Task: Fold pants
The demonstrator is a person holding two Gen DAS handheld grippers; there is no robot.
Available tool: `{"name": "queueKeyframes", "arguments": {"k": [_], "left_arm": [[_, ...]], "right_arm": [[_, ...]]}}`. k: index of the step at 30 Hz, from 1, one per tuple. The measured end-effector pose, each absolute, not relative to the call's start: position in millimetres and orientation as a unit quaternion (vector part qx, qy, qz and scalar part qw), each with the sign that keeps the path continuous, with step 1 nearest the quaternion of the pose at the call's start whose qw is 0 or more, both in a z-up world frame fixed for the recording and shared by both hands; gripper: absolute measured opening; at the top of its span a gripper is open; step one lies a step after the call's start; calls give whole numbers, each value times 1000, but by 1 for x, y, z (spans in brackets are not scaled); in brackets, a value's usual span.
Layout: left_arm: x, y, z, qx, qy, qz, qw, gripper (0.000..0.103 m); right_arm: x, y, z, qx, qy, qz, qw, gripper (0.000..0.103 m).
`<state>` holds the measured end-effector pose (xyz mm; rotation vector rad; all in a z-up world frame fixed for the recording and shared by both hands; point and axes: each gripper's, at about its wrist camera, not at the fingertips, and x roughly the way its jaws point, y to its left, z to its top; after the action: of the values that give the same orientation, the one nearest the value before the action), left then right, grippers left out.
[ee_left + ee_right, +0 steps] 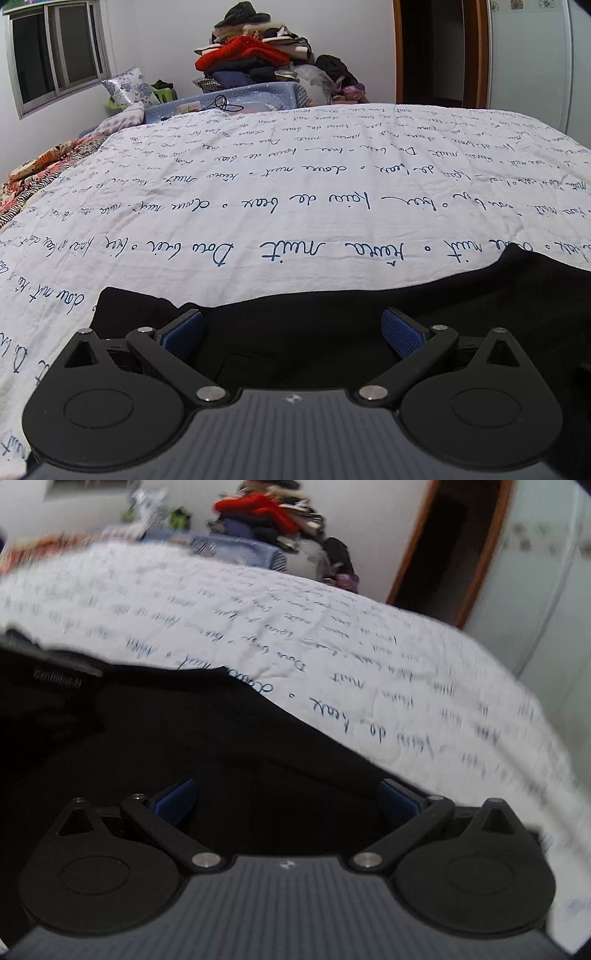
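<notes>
Black pants (332, 295) edge, bare bedspread (295, 184) beyond

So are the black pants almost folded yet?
Hardly started. The black pants lie spread on the white bedspread, with no clear fold showing. The left gripper and right gripper hang open over the cloth, holding nothing. Grabbing and all the folding are still left.

A home bedroom is showing here. A bed (295, 177) is lying under a script-printed white coverlet. Folded clothes (255, 55) are piling up by the window (55, 55).
</notes>
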<state>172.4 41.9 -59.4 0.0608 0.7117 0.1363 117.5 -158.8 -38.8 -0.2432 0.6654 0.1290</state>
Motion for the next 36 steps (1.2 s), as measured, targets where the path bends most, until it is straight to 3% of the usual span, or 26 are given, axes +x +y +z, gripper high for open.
{"name": "queueKeyframes", "arguments": {"k": [12,36], "left_arm": [[121,46,-39,92,352,82,928,103],[98,53,-45,84,360,77,926,103]], "right_arm": [[83,-150,-34,-91,323,114,935,103],[63,-136,-40,-113,319,97,936,103]]}}
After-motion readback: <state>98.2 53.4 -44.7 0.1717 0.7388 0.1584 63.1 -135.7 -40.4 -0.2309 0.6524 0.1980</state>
